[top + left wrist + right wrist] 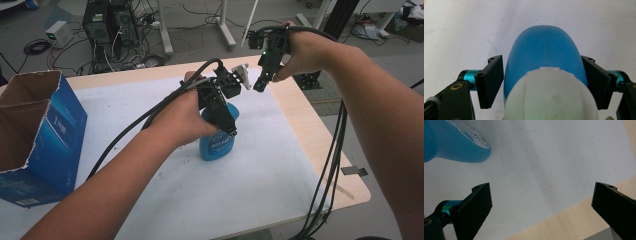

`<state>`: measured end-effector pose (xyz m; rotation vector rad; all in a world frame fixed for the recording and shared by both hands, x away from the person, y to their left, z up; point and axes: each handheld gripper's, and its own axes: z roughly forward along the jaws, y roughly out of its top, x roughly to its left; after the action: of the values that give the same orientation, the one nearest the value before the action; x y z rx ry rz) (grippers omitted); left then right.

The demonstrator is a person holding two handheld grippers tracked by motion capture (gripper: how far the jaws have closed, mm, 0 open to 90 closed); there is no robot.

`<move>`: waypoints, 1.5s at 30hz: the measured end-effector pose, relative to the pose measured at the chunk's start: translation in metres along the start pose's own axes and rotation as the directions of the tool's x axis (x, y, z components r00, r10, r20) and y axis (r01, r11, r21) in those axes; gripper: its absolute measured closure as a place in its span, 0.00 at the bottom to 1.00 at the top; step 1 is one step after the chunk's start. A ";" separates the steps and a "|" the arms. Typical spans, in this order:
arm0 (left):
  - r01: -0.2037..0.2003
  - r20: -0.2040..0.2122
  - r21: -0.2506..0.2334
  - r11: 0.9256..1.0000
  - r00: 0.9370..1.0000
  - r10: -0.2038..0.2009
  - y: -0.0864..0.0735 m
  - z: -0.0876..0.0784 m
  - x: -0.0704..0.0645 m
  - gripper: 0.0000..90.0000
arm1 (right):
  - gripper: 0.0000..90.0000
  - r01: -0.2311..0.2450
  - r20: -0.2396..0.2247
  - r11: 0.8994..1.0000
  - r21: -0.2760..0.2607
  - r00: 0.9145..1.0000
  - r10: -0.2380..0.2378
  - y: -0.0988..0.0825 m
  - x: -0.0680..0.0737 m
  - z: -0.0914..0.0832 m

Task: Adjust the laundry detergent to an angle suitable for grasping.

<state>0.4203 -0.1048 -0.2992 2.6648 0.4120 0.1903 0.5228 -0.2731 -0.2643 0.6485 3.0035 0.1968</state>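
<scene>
White mat [250,190]: one blue spray bottle [216,145], one cardboard box [37,135].

Blue spray bottle [216,142], white spray head [243,76], printed label, upright, centre of frame, on white mat

bottle [216,145] partly hidden by hand, label unreadable
</scene>
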 end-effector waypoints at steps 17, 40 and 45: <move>-0.004 0.000 -0.008 1.000 1.000 0.004 -0.001 0.000 0.000 0.29 | 0.02 -0.004 0.001 1.000 0.001 1.000 0.004 0.000 0.001 0.000; -0.025 -0.014 -0.013 1.000 1.000 0.025 -0.003 0.001 -0.001 0.42 | 0.02 0.000 -0.003 1.000 0.002 1.000 0.000 0.001 -0.001 0.005; -0.039 -0.012 -0.009 0.999 0.999 0.039 -0.004 -0.001 -0.001 0.43 | 0.02 0.004 -0.005 1.000 0.000 1.000 -0.004 0.003 0.001 0.005</move>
<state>0.4180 -0.1012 -0.3004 2.6656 0.3628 0.2199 0.5236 -0.2694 -0.2685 0.6427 3.0092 0.1983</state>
